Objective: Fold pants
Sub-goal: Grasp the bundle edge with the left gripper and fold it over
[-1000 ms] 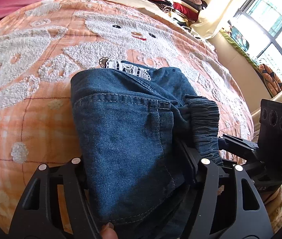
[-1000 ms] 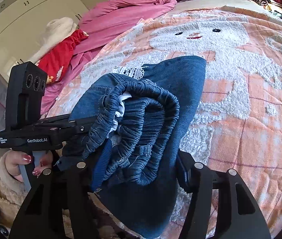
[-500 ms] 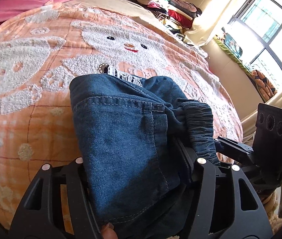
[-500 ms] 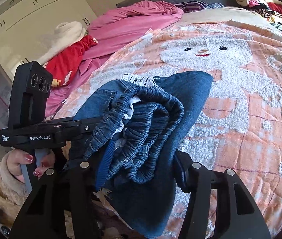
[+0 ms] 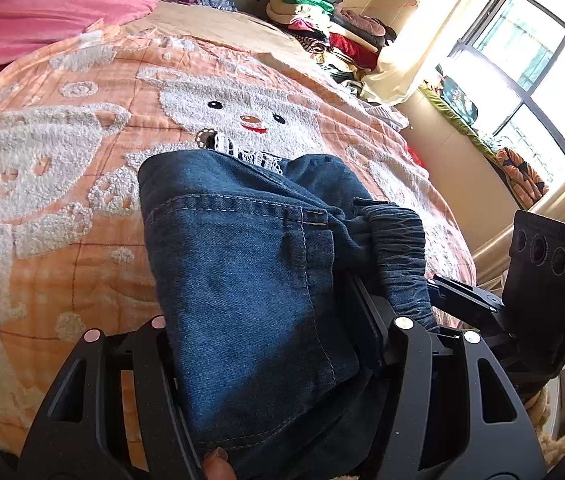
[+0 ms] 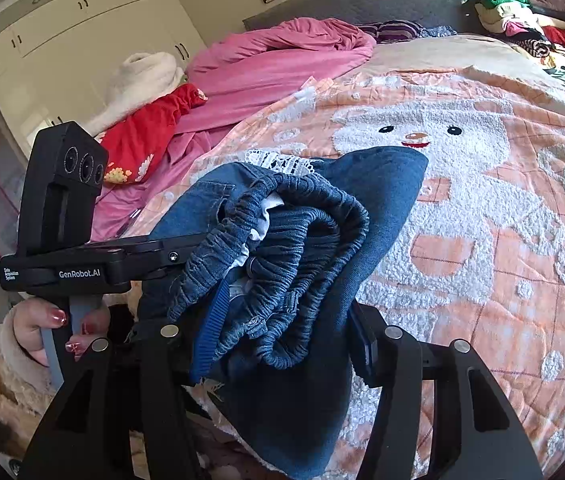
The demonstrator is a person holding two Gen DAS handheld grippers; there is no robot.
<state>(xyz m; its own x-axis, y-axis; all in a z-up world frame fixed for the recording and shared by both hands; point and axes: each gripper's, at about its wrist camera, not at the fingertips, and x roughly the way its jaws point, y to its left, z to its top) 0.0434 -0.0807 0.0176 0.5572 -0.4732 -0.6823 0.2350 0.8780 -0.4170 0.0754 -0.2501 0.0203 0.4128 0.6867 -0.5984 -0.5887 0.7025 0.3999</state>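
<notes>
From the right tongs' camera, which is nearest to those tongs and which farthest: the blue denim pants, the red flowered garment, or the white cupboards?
1. Blue denim pants: folded bundle gripped between the right tongs, centre of view.
2. Red flowered garment: on the bed's far left side, beside the pink bedding.
3. White cupboards: against the wall, upper left, beyond the bed.

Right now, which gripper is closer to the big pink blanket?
Left. The left gripper holds the jeans on the side toward the pink blanket; the right gripper grips their other side, farther from it.
</notes>
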